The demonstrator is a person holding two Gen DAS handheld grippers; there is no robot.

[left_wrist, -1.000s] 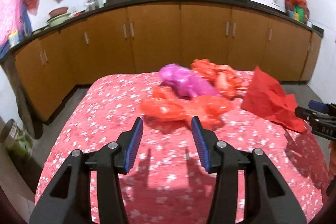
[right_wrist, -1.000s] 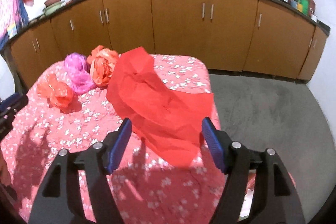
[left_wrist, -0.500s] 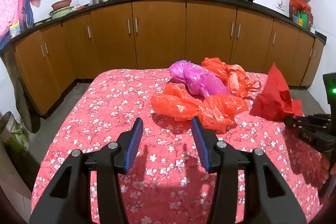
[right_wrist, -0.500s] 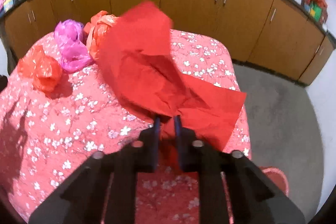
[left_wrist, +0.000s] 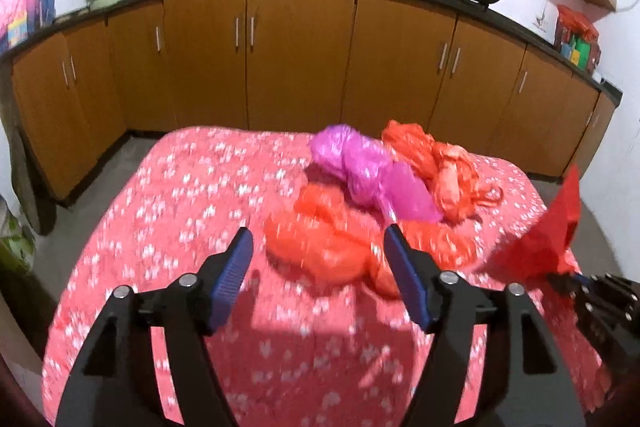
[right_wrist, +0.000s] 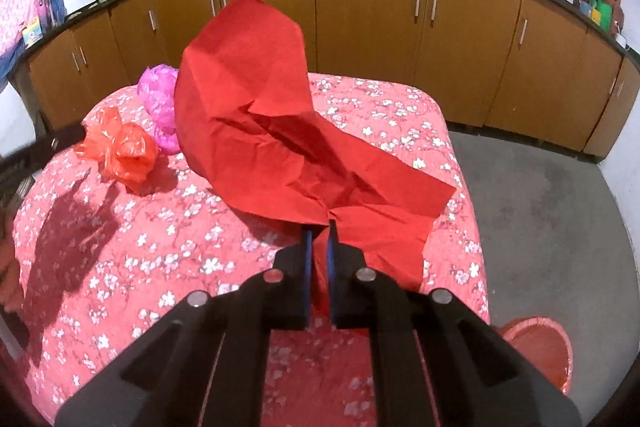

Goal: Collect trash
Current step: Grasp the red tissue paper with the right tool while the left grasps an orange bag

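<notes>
The right claw [right_wrist: 318, 241] is clamped on the near edge of a crumpled red paper sheet [right_wrist: 256, 107], its blue pads pressed together with the paper pinched between them. Most of the sheet rears up ahead of the claw, and a lower flap drapes to its right over the edge of the worktop [right_wrist: 392, 115], which wears a red flowered cloth. Judging by this, the step in hand is carrying off the first piece of trash. Below and to the right of this claw, on the floor, the rim of a red bin [right_wrist: 538, 351] shows. The next move probably calls for swinging the paper down over that bin and letting go; the sheet is light and floppy, so it may catch on the worktop edge.

The left claw [left_wrist: 318, 259] is spread wide and holds nothing. Just ahead of it, roughly between its pads, lies an orange-red plastic bag [left_wrist: 320, 239]; a pink bag [left_wrist: 360, 171] sits beyond that, and an orange bag [left_wrist: 440, 167] farther ahead to the right. Its next job looks like closing on the nearest bag.
</notes>
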